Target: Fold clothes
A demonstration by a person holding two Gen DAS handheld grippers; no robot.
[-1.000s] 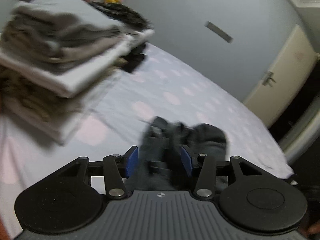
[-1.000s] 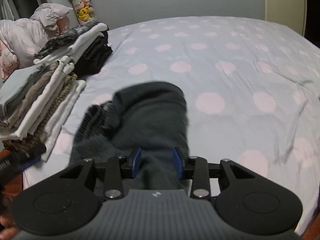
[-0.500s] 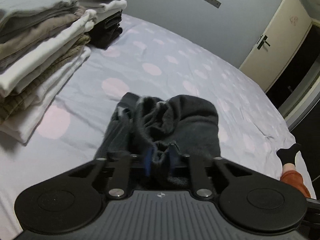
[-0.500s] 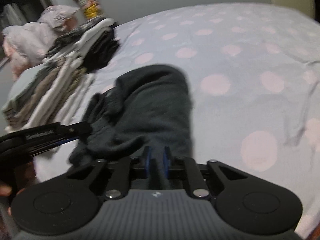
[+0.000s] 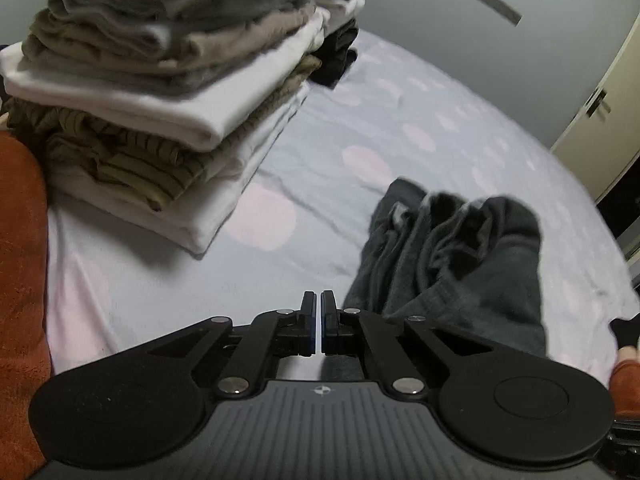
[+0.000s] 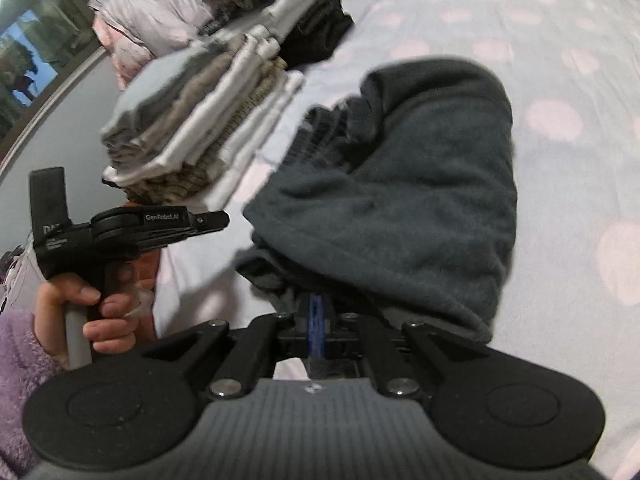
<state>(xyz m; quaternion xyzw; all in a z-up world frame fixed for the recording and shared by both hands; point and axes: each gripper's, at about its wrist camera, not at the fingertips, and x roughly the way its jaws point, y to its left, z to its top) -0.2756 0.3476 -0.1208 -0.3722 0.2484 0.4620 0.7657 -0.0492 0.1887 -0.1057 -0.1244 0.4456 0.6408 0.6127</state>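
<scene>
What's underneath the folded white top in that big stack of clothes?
Under the white top lie an olive striped garment and more folded white pieces, resting on the spotted bedsheet. Anything deeper inside the stack is covered.

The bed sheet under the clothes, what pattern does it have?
Pale lavender bed sheet with pink dots, clearest in the right wrist view.

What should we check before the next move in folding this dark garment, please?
1. Left hand-held gripper grips the dark grey garment: not ok; it is shut on nothing, with the garment beside it.
2. Right hand-held gripper grips the garment: cannot tell; it is shut at the near hem and fabric hides its tips.
3. Garment lies flat: not ok; it is bunched and creased.
4. Free bed sheet beyond the garment: ok.
5. Stack of folded clothes stands apart from the garment: ok.
</scene>
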